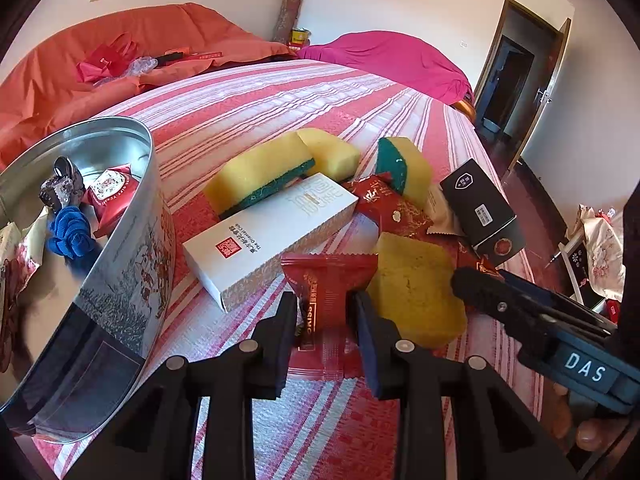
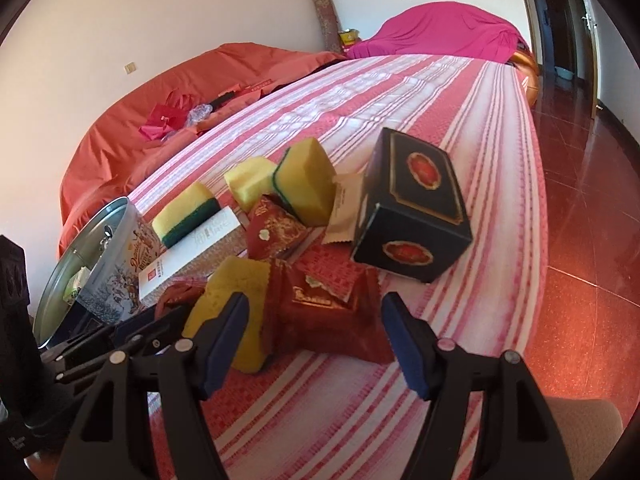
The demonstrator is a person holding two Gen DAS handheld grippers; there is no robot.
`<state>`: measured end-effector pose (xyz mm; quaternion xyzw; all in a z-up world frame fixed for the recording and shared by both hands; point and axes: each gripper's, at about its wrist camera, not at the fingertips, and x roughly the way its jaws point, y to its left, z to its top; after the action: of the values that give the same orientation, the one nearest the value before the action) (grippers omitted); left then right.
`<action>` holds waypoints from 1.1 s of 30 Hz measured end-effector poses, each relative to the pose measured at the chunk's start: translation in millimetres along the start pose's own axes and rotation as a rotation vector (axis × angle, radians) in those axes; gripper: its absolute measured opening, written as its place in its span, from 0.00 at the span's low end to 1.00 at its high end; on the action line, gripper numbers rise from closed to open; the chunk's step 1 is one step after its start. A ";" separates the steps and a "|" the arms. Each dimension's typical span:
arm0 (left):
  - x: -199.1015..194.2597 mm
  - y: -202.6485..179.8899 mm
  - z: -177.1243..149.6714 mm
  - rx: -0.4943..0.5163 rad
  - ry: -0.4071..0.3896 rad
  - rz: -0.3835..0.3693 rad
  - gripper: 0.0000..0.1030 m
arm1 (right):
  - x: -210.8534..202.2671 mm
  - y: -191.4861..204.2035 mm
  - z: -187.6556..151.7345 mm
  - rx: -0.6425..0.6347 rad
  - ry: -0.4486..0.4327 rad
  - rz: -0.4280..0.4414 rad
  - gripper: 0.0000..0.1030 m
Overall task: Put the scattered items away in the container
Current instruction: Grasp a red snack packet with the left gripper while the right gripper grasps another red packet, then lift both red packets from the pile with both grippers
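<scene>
The left tool [image 1: 323,312] was nearly closed, its pads pinching a red snack packet [image 1: 326,280] on the striped bed [image 1: 248,100] beside the round tin [image 1: 120,240]. The right tool [image 2: 314,320] stood wide open, gripping nothing, above another red packet [image 2: 324,304] near a yellow sponge [image 2: 232,292].

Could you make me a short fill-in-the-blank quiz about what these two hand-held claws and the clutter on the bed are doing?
1. The left gripper is closed on a ____ snack packet.
2. The right gripper has its jaws ____, with nothing pressed between them.
3. The round metal tin already holds a ____ cloth.
4. The white box leans on a yellow and green ____.

Missing words: red; open; blue; sponge
</scene>
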<state>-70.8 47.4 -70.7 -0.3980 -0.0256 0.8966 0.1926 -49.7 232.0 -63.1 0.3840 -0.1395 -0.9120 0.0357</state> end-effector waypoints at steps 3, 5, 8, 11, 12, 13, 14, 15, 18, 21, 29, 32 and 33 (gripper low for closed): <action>0.4 -0.8 0.2 0.001 0.000 0.002 0.32 | 4.5 4.2 -4.2 -0.043 -0.010 -0.005 0.58; 0.8 -0.2 0.3 -0.002 0.003 0.006 0.36 | 1.7 2.5 -6.6 -0.040 -0.027 -0.010 0.55; 1.0 3.8 0.2 -0.020 0.006 0.007 0.40 | -1.5 -4.7 -7.9 -0.004 -0.039 -0.026 0.50; -1.1 7.0 -0.2 -0.036 -0.005 0.040 0.40 | -9.5 -5.6 -3.5 0.041 -0.074 -0.024 0.48; -1.9 8.5 -0.6 -0.045 -0.008 0.051 0.40 | -14.1 -2.4 -0.8 0.040 -0.098 -0.023 0.48; -2.0 10.6 -0.9 -0.056 -0.008 0.054 0.40 | -18.8 2.7 2.0 0.023 -0.123 -0.033 0.48; -1.0 12.7 -1.2 -0.066 -0.003 0.049 0.40 | -22.4 8.7 4.1 0.002 -0.144 -0.052 0.48; 0.9 14.1 -1.3 -0.074 0.007 0.044 0.40 | -23.7 13.1 5.4 -0.009 -0.155 -0.063 0.48; 5.3 15.2 -1.3 -0.081 0.028 0.036 0.40 | -11.5 21.3 -1.2 -0.044 -0.119 -0.094 0.47; 4.3 16.0 -1.7 -0.086 0.027 0.028 0.40 | -6.1 9.8 -7.5 0.005 -0.088 -0.084 0.47; 4.1 10.6 -2.3 -0.068 0.030 0.045 0.40 | -4.6 -20.4 -9.0 0.150 -0.060 -0.056 0.47; 4.6 9.6 -1.9 -0.060 0.032 0.055 0.40 | -6.0 -14.3 -7.2 0.124 -0.058 -0.052 0.47; 4.6 9.9 -1.9 -0.059 0.032 0.057 0.40 | -5.9 -11.9 -6.1 0.109 -0.058 -0.046 0.47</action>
<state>-75.5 39.7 -77.2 -0.4184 -0.0376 0.8940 0.1558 -40.7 243.1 -66.5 0.3620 -0.1812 -0.9143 -0.0105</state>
